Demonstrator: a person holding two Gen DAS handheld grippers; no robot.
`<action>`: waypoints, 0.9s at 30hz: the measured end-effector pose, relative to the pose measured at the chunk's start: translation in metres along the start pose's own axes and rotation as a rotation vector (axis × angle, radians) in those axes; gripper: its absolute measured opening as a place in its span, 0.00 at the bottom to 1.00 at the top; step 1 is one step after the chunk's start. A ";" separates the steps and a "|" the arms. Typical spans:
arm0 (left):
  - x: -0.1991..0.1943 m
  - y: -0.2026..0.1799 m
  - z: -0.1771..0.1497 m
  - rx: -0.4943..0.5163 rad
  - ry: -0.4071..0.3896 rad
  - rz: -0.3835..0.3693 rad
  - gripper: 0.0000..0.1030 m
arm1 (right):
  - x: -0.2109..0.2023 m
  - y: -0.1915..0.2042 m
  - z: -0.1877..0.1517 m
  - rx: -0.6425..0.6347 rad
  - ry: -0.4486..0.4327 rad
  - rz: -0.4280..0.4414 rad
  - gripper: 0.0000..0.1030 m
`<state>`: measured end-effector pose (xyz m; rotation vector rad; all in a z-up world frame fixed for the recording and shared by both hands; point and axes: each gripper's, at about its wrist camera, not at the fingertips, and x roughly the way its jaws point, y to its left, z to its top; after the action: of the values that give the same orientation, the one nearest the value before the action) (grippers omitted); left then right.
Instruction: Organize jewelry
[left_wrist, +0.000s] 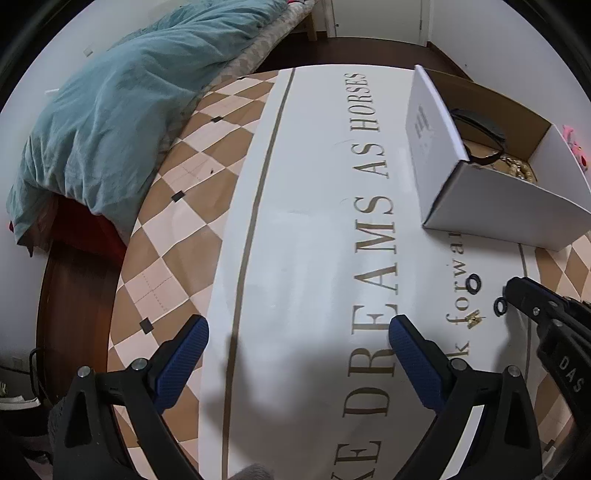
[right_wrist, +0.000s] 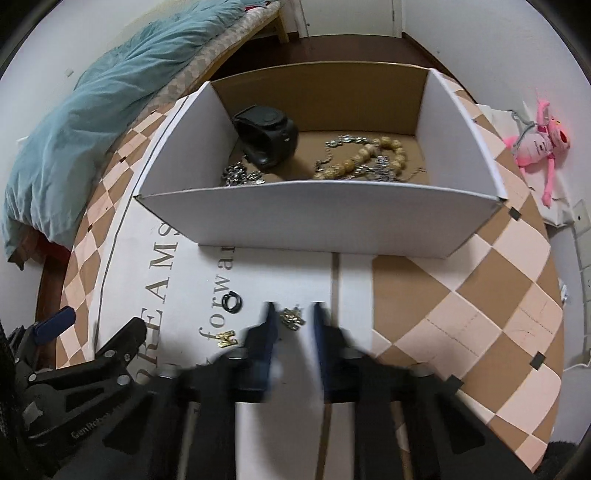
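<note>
Only R wrist view shows silver trinket (right_wrist: 292, 317) between part-open right gripper (right_wrist: 294, 317); left gripper (left_wrist: 298, 338) wide, empty.

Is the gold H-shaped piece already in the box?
No, the gold H-shaped piece lies on the white mat in front of the box, left of the right hand-held gripper.

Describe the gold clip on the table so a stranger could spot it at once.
Find the white box, then the "forward" lettering on the mat in front of it. The gold clip lies on that word, left of the right gripper. Unlike the black ring and the silvery charm nearby, it is shiny yellow.
</note>
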<state>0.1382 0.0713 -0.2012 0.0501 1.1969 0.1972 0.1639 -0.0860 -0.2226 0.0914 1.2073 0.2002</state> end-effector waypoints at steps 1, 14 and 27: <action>-0.001 -0.003 0.000 0.011 -0.004 0.000 0.97 | -0.001 0.001 -0.001 -0.008 -0.007 -0.005 0.08; -0.018 -0.065 -0.005 0.156 -0.074 -0.132 0.96 | -0.048 -0.064 -0.013 0.123 -0.079 0.011 0.03; -0.016 -0.093 -0.006 0.242 -0.079 -0.192 0.10 | -0.053 -0.090 -0.027 0.177 -0.079 -0.007 0.03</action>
<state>0.1384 -0.0230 -0.2019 0.1519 1.1342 -0.1178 0.1305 -0.1853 -0.1994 0.2476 1.1450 0.0825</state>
